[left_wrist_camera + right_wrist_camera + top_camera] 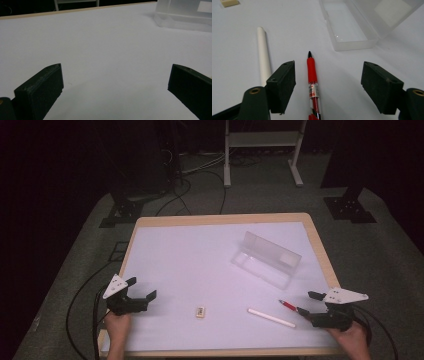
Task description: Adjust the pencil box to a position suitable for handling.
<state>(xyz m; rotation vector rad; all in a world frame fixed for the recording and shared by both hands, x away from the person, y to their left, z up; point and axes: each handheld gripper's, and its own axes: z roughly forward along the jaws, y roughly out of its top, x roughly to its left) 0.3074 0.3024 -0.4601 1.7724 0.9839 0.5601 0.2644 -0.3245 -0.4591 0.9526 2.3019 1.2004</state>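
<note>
here the red pen (pixel 312 77) lies flat, tip pointing toward the clear case (pixel 352 30).

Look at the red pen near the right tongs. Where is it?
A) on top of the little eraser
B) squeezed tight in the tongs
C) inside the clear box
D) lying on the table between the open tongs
D: in the right gripper view the red pen lies flat on the white table between the two jaws of the right tongs, which stand wide apart and do not touch it.
</note>
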